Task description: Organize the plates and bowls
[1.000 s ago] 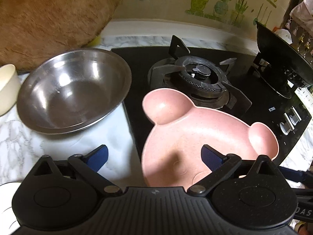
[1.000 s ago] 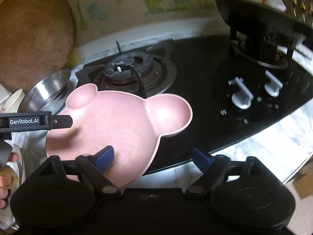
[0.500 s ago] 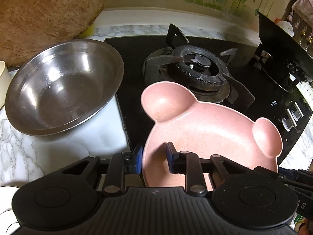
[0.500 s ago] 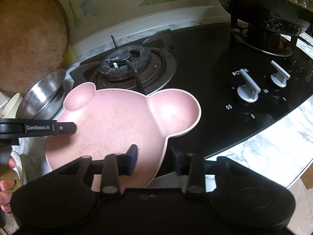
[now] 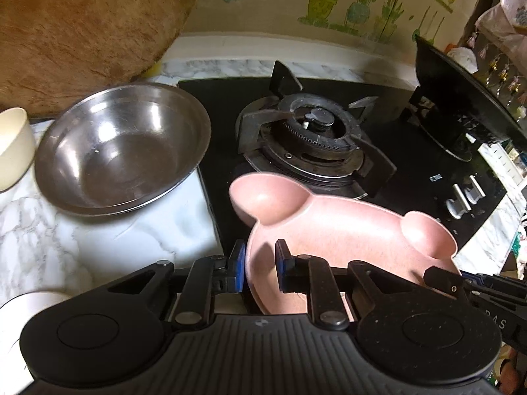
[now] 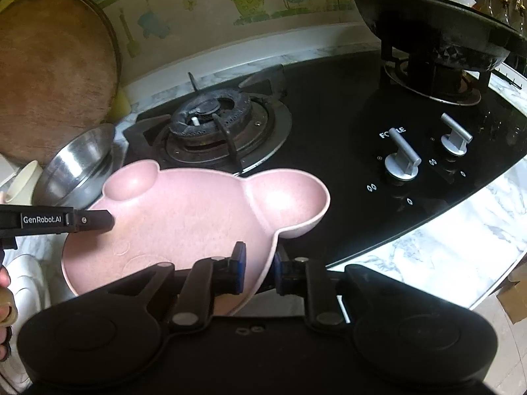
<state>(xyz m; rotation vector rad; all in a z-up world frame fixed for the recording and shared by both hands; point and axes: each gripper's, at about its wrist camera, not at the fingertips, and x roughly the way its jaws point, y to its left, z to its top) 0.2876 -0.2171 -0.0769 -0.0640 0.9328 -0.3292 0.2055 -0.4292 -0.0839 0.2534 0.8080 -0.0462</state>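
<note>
Now the left gripper (image 5: 260,265), jaws closing, pinches the pink bear-shaped plastic plate (image 5: 346,230) at its nine o'clock rim, and the right gripper (image 6: 257,271) clamps its five o'clock rim, over the black glass stove (image 6: 329,125)'s front edge.

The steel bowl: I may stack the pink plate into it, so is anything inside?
The steel bowl looks empty in the left wrist view: only bare metal and reflections. What is under it is hidden.

Both tongs (image 5: 260,265) (image 6: 257,268) clamped shut.
</note>
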